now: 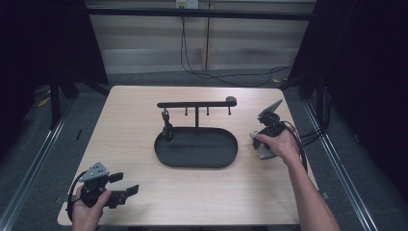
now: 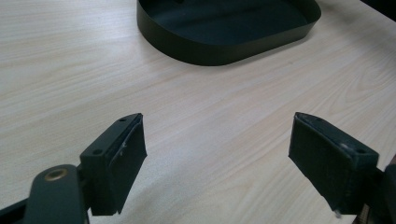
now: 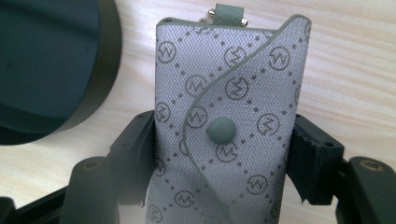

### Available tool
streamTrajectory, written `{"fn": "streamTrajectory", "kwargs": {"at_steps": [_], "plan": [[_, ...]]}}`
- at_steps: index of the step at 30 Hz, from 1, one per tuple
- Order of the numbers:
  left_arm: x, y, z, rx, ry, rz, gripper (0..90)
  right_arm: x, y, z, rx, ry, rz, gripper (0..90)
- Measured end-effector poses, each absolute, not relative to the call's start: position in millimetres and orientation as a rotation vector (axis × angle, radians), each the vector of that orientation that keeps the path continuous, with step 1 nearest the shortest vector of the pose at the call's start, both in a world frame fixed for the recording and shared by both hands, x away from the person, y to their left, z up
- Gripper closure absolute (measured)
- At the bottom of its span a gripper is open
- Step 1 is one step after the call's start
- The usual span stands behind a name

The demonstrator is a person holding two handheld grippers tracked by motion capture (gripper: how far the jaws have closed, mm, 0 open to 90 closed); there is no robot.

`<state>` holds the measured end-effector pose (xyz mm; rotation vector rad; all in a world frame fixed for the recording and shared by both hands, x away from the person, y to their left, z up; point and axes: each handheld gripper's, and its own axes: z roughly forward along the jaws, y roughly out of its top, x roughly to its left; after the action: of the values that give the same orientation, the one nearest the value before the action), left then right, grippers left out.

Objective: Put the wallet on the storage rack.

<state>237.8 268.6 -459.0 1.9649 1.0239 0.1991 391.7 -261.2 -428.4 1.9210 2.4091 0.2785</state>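
In the high view one wooden table [image 1: 144, 192] carries one black oval tray [image 1: 196, 148] with a rack [image 1: 196, 104] rising from its far edge; four short pegs hang from the rack's bar, and a dark item hangs from the left end down to the tray's left rim. The right gripper [image 1: 260, 144] is just right of the tray, clamped on one grey key pouch [image 1: 262, 150]. The left gripper [image 1: 126, 184] rests well off the tray's near-left side, jaws spread with nothing between them.

In the left gripper view its two black jaws stand wide over bare wood, the tray ahead of them.

In the right gripper view both jaws press the sides of the pouch [image 3: 229, 135], which lies just beside the tray's rim [image 3: 105, 60]. The grey fabric bears a repeated circled zigzag monogram set in dotted diamonds; no word is legible. It has one round snap button [image 3: 221, 129] on a curved flap and one small strap tab [image 3: 227, 13] at the far end.
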Motion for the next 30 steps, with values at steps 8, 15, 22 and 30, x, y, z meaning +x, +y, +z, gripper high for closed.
{"fn": "streamTrajectory", "kwargs": {"at_steps": [8,15,22,30], "plan": [[238.4,266.8,-460.2,1.977,1.022,0.194,18.7,389.2,-262.7,-413.5,1.905,2.400,0.307,32.7],[237.7,266.4,-459.8,1.974,1.011,0.191,18.7,384.8,-262.8,-406.4,1.897,2.417,0.325,32.7],[237.8,266.7,-459.8,1.972,1.014,0.194,18.7,381.6,-261.2,-395.3,1.872,2.417,0.351,32.7],[237.6,266.5,-459.8,1.971,1.011,0.193,18.7,378.2,-259.2,-383.3,1.862,2.412,0.382,32.7]]}}
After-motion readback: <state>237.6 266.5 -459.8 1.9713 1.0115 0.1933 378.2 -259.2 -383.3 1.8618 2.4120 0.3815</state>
